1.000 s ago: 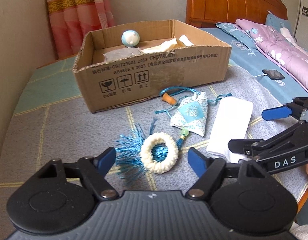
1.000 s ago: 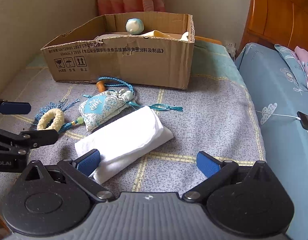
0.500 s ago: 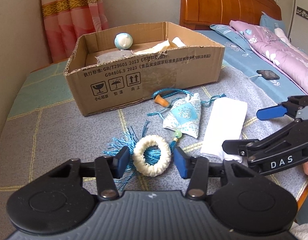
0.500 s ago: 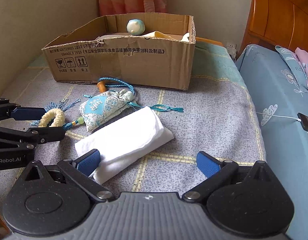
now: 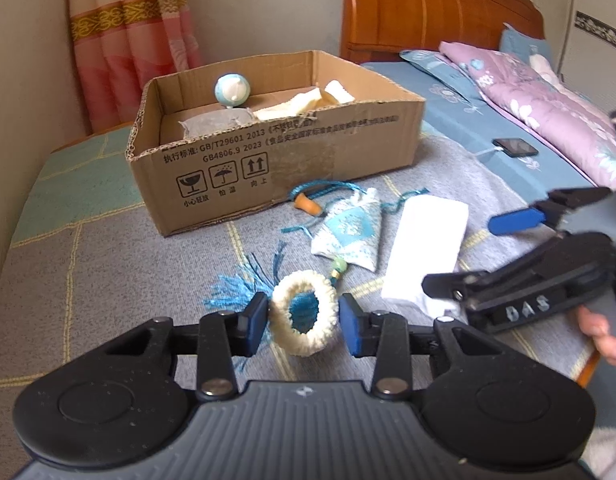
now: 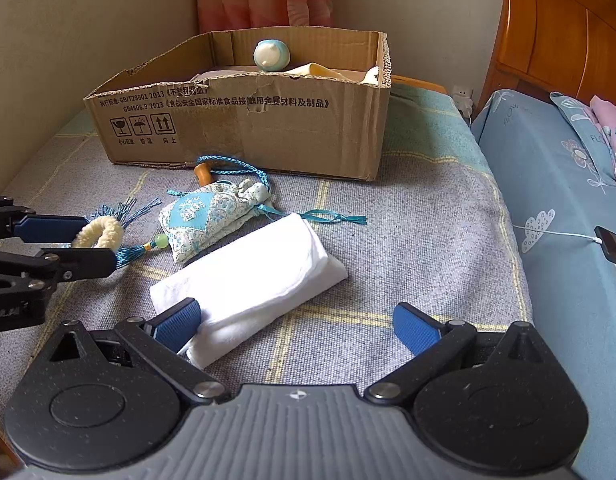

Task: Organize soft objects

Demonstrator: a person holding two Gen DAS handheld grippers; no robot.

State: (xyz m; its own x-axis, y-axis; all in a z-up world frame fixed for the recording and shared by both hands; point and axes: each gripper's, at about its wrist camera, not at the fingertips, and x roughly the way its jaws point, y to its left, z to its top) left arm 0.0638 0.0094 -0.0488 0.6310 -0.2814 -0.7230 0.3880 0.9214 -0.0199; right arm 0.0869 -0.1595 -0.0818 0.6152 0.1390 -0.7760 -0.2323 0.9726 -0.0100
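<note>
We are closing our left claw around the cream ring on the grey bedspread, near the cardboard box; our right claw is gaping wide.

A: What colours lie on the bed?
B: A cream ring with a teal tassel, a pale blue and white patterned pouch, a white cloth.
A: And beneath them?
B: A grey blanket with yellow grid lines. Far off, a brown box printed in black, holding a blue and white ball.
</note>
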